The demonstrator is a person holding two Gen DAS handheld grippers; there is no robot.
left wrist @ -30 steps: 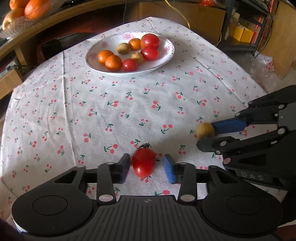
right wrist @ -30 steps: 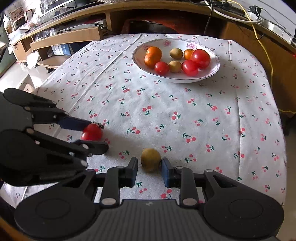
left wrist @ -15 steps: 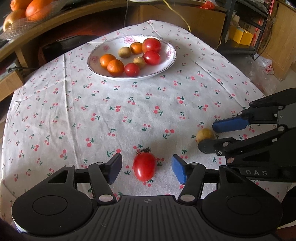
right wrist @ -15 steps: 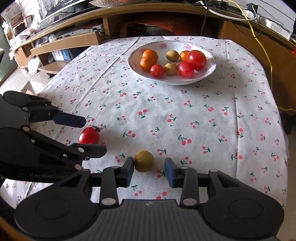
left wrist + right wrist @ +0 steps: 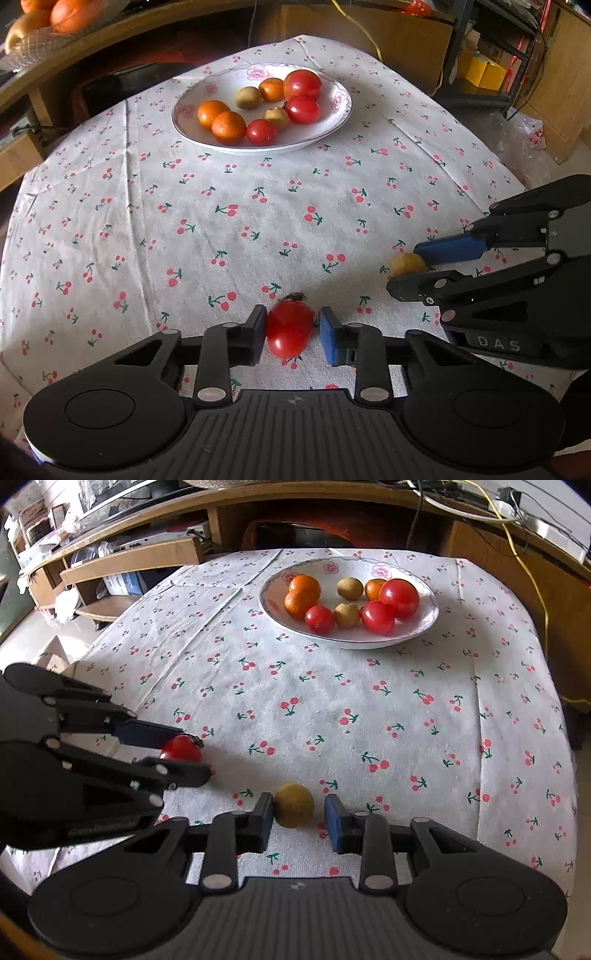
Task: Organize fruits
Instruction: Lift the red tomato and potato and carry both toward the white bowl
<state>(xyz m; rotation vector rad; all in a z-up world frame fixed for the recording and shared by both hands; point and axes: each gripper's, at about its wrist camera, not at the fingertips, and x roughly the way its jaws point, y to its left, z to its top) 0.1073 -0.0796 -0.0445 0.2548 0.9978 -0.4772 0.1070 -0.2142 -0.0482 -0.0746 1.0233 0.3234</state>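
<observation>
Glossy red tomato point(image 5: 289, 331) with dark stem, clamped in left tool point(image 5: 291, 334), right tool point(image 5: 300, 818) apart around dull yellow-brown fruit point(image 5: 294, 805)

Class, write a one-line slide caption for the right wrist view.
Right tool straddles a yellow-brown fruit on cherry-print cloth.

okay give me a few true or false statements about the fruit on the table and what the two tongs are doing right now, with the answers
1. The left tongs bracket a red tomato. True.
2. The plate is empty. False: it holds oranges, tomatoes and small brown fruits.
3. The right tongs sit around an orange. False: it is a yellow-brown fruit.
4. Both loose fruits lie on the cherry-print tablecloth. True.
</observation>
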